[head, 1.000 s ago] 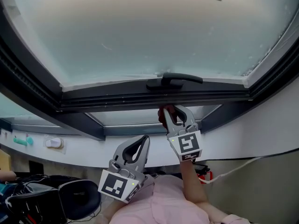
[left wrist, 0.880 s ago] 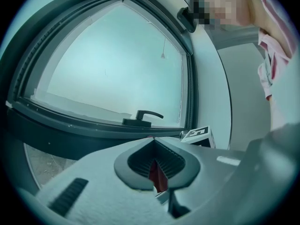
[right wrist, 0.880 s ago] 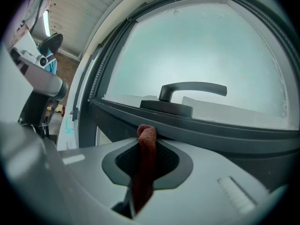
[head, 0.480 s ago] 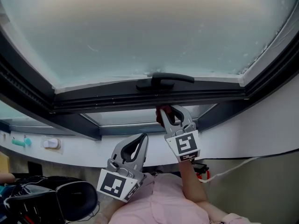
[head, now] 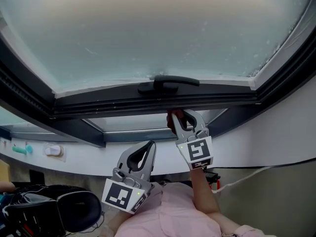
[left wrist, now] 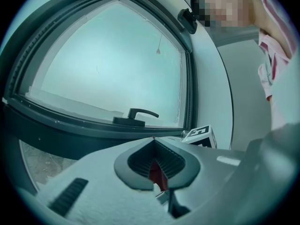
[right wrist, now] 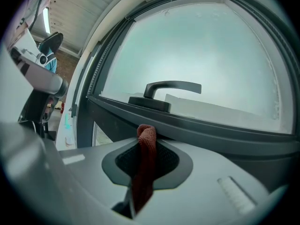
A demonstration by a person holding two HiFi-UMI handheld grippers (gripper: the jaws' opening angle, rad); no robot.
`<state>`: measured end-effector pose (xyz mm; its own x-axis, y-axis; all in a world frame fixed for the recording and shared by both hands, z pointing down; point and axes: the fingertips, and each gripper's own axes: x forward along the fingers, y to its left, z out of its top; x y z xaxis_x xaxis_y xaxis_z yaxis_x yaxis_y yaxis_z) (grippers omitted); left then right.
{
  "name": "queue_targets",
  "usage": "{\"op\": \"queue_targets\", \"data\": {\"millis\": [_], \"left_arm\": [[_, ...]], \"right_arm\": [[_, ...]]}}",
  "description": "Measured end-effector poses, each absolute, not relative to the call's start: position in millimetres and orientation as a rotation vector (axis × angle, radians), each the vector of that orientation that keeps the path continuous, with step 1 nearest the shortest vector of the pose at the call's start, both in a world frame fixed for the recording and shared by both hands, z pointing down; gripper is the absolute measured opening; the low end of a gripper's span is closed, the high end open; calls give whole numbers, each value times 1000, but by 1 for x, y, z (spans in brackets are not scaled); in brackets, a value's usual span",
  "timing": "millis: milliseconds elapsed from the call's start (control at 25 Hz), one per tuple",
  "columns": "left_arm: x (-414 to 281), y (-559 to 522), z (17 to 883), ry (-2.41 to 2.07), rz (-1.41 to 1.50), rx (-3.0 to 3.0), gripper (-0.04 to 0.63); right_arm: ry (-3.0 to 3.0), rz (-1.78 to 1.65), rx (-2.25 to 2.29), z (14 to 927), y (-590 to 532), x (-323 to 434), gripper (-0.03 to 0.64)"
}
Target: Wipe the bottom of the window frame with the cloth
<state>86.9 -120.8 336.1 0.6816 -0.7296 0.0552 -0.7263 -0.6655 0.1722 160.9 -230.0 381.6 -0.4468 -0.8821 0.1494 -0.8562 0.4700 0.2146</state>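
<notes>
**Right gripper at the lower rail.** Over the last second the window handle [head: 168, 84] has slid leftward in the head view while the right gripper [head: 178, 116] keeps its place. The tips, formerly below the handle, now sit slightly to its right. This suggests the stroke is travelling rightward along the bottom of the window frame [head: 123, 106], though a turn of the head may account for part of the shift. Most of the rail to the gripper's right appears not yet covered.

The right gripper's jaws are closed on the cloth [right wrist: 146, 158]. This is a dark-red fold pinched upright between the pads, with its rounded end standing just proud of the tips. That end lies against the dark rail directly ahead, and the handle is above and slightly beyond it.

The left gripper [head: 149, 147] hangs below and to the left of the right one, well clear of the frame. Its jaws are together and it takes no part in the wipe. A small reddish patch deep in its hollow cannot be identified.
</notes>
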Motion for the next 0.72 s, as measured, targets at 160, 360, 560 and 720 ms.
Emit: {"op": "queue_targets", "data": {"millis": [160, 360, 560, 720], "left_arm": [[93, -120, 337, -1186, -27, 2713, 0], [99, -119, 338, -1186, -26, 2714, 0], [101, -121, 339, -1203, -23, 2705, 0], [109, -121, 340, -1200, -19, 2713, 0]], "right_arm": [[-2462, -178, 1511, 382, -230, 172, 49], [-2461, -169, 1522, 382, -230, 183, 49], [-2455, -162, 1548, 382, -230, 200, 49], [-2452, -165, 1547, 383, -231, 209, 49]]}}
